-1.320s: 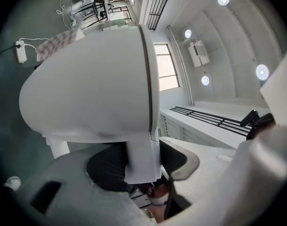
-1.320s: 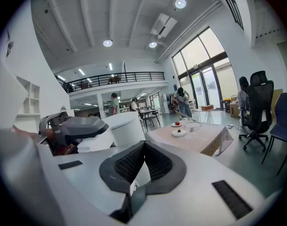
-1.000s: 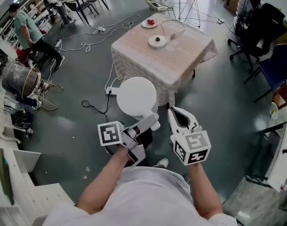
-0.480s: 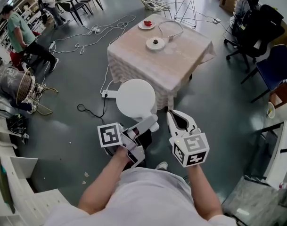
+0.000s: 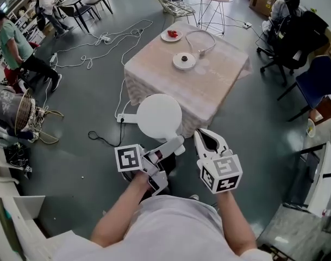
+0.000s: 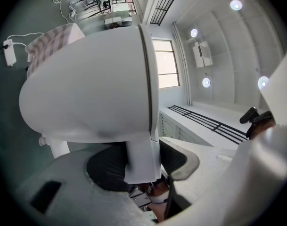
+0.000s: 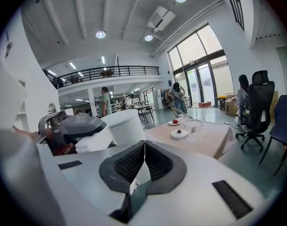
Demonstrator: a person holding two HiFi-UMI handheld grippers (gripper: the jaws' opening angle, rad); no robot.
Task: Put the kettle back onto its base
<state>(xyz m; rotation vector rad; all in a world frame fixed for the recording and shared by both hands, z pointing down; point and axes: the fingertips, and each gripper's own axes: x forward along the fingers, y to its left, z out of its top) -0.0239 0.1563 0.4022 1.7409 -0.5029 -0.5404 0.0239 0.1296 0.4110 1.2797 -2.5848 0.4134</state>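
Gripping the flat white handle (image 6: 142,145) between its dark ribbed pads (image 6: 105,166), the left gripper (image 5: 168,147) stood closed to a middling gap and was held level; the right gripper (image 7: 144,157) had its pads pressed together on nothing and hung just beside the left one. The round white plastic kettle (image 5: 160,116), seen from above as a plain disc, was carried in the air over the grey floor (image 5: 89,107), near the edge of the square table under a pale checked cloth (image 5: 214,91) but not yet over it. The round white base with a dark centre pin (image 5: 184,61) lay on the cloth well apart from the kettle; a white cord (image 5: 200,37) looped behind it, and a small plate with something red (image 5: 171,35) sat beyond.

Judgement: the step in hand was the carry to the base. To be done well, the kettle would need to stay upright, clear the table edge, be centred over the pin and be lowered straight until seated; the grip was best kept until then; the idle right gripper was best kept clear of the cord.
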